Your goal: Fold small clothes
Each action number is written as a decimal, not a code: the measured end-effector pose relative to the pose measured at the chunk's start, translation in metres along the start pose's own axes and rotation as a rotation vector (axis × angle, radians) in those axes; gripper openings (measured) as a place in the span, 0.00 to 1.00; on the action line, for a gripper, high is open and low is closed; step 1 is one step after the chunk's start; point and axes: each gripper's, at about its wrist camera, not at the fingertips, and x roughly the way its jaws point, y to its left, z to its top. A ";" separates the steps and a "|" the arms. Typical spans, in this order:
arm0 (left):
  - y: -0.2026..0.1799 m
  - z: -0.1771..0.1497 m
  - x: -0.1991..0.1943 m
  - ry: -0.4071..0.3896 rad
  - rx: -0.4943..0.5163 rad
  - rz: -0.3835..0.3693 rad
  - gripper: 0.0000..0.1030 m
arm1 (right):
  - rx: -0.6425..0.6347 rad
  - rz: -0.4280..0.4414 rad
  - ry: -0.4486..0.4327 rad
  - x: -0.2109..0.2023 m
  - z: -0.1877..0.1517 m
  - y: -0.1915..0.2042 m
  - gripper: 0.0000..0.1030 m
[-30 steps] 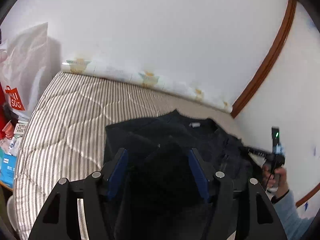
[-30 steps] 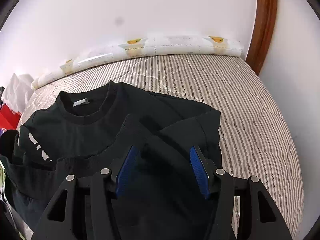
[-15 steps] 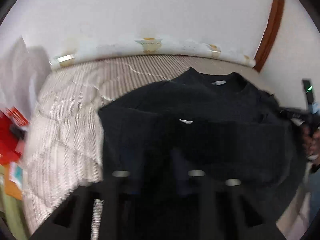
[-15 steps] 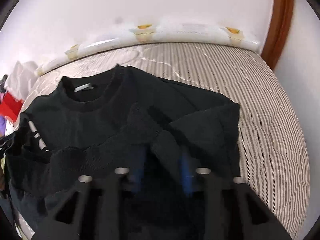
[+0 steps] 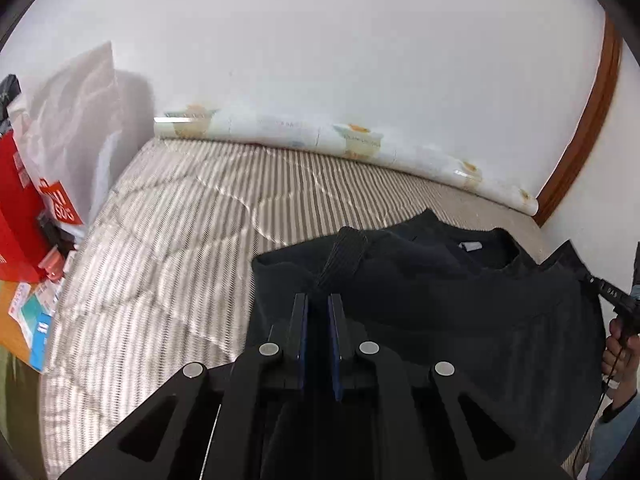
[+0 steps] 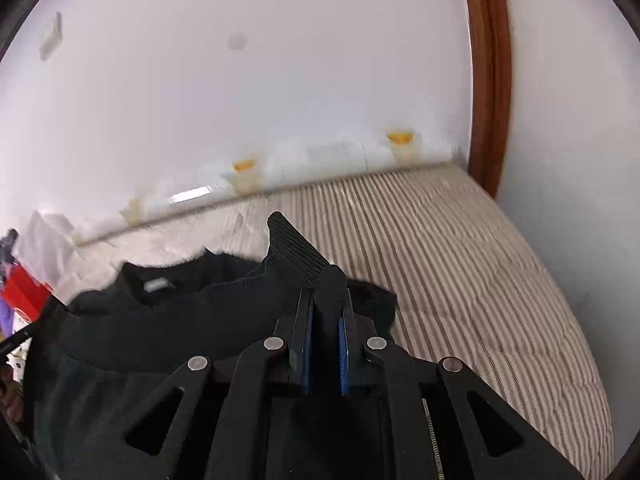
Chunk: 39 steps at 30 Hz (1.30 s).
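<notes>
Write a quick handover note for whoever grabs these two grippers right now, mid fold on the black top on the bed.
Left gripper: just closed, shut on the ribbed hem of the black top, near its left corner.
Right gripper: jaws have just been closing, clamped on the ribbed hem at the other corner.
Top lies on the striped mattress, collar and label toward the wall, hem raised toward the collar.
Done: both hem corners gripped and raised.
Left: probably carry the hem to the collar, lay it flat, release, then finish the fold.
</notes>
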 end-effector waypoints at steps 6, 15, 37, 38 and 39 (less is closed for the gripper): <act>-0.012 0.000 0.013 0.017 0.033 0.052 0.10 | 0.036 -0.045 0.092 0.032 -0.014 -0.013 0.10; -0.019 -0.004 0.007 0.069 0.086 0.082 0.29 | -0.053 -0.058 0.095 -0.006 -0.029 -0.007 0.33; -0.014 -0.072 -0.014 0.004 0.092 0.187 0.48 | -0.045 -0.162 0.110 -0.019 -0.096 -0.028 0.60; -0.013 -0.073 -0.014 0.001 0.089 0.189 0.49 | -0.035 -0.153 0.110 -0.018 -0.097 -0.030 0.61; -0.013 -0.072 -0.013 0.001 0.082 0.184 0.49 | -0.028 -0.147 0.110 -0.018 -0.097 -0.031 0.61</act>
